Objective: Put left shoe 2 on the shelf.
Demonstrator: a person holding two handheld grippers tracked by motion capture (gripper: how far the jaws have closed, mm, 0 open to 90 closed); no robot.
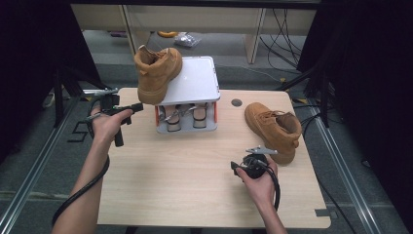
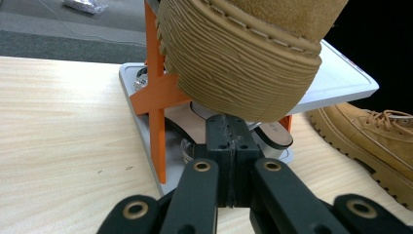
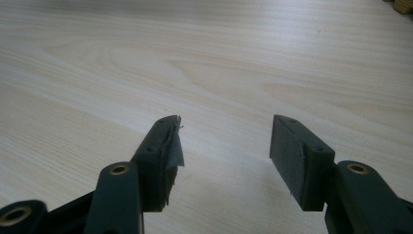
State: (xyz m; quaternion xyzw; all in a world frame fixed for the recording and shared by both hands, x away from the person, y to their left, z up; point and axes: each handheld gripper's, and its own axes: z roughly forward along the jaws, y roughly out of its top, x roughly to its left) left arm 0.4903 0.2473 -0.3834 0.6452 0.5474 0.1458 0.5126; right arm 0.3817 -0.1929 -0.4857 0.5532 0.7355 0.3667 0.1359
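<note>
One boot (image 1: 157, 73) already stands on the top shelf of the small shoe rack (image 1: 195, 83), at its left end, with the sole hanging out past the shelf edge. The other boot (image 1: 274, 130) is still on the worktop (image 1: 195, 165), to the right of the rack and well apart from it. So, judging by how things lie, you are about halfway: one boot is placed and the second is still to be lifted onto the rack.

Your left gripper (image 1: 135, 107) sits just beside the rack's left side, below the overhanging sole. In the left gripper view its jaws are pressed flat together with nothing between them. It holds nothing, and the boot's ridged sole (image 2: 243, 63) hangs just above the jaw tips.

Your right gripper (image 1: 234, 168) rests low over the worktop near the second boot but does not touch it. In the right gripper view its jaws stand wide apart over bare wood, empty.

Some things are hard to read. The lower shelf holds a pair of flat shoes or sandals (image 1: 182, 117), partly covered by the top shelf, so their type is unclear. The placed boot's upper is cut off in the left gripper view. You cannot tell from here how firmly that boot sits.
</note>
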